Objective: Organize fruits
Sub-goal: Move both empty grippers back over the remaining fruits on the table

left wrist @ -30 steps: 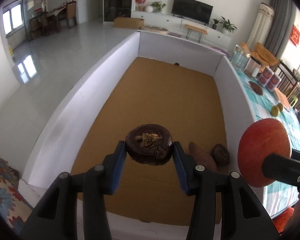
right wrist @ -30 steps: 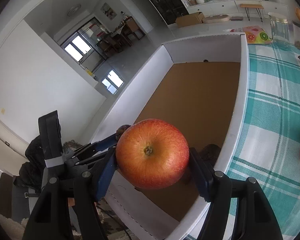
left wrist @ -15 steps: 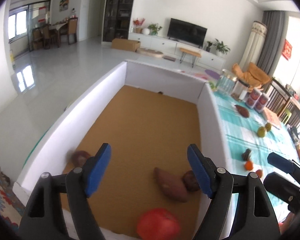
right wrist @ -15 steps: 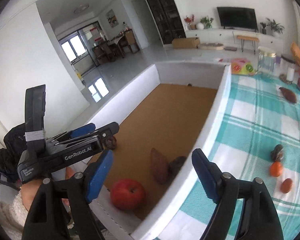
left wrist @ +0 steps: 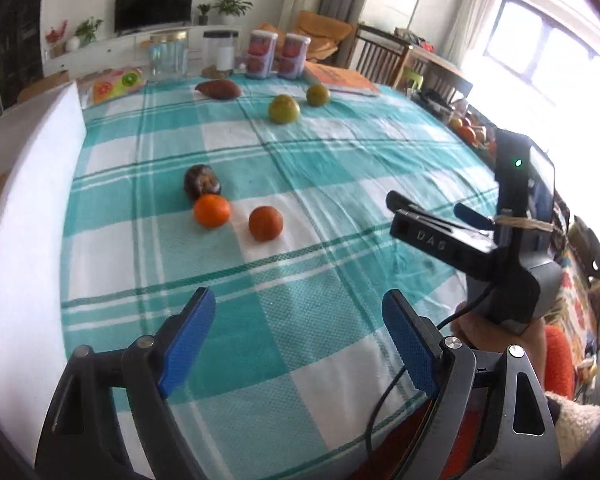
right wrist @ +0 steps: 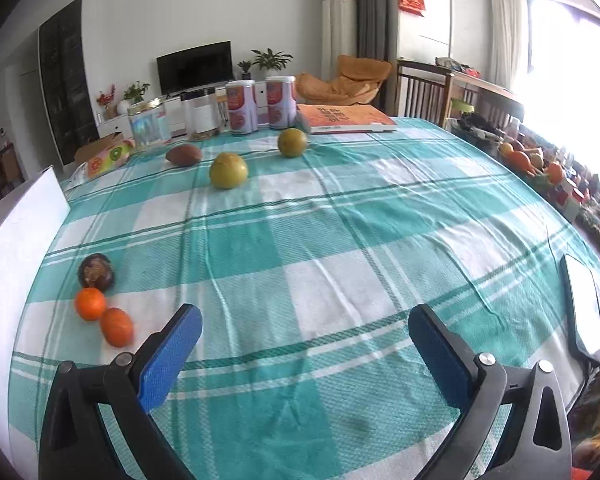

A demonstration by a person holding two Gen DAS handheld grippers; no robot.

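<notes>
Both grippers hover open and empty over the teal checked tablecloth [left wrist: 300, 168]. Ahead of my left gripper [left wrist: 298, 336] lie two oranges [left wrist: 212, 211] [left wrist: 265, 223] and a dark brown fruit [left wrist: 202, 182]; farther off are two green fruits [left wrist: 284, 109] [left wrist: 317, 94] and a sweet potato [left wrist: 219, 89]. My right gripper [right wrist: 306, 354] sees the same oranges [right wrist: 90, 303] [right wrist: 117, 327], dark fruit [right wrist: 96, 272], green fruits [right wrist: 228, 170] [right wrist: 292, 142] and sweet potato [right wrist: 184, 155]. The right gripper also shows in the left wrist view [left wrist: 440, 220].
The white box wall [left wrist: 24, 216] runs along the table's left edge, also seen in the right wrist view [right wrist: 16, 240]. Jars and cans [right wrist: 240, 108] and an orange book [right wrist: 344, 118] stand at the far end. A phone [right wrist: 584, 308] lies at the right.
Both grippers let go of their fruits, the dark fruit and the apple, in the box. They have since swung right, away from the box, and now face the tablecloth.
</notes>
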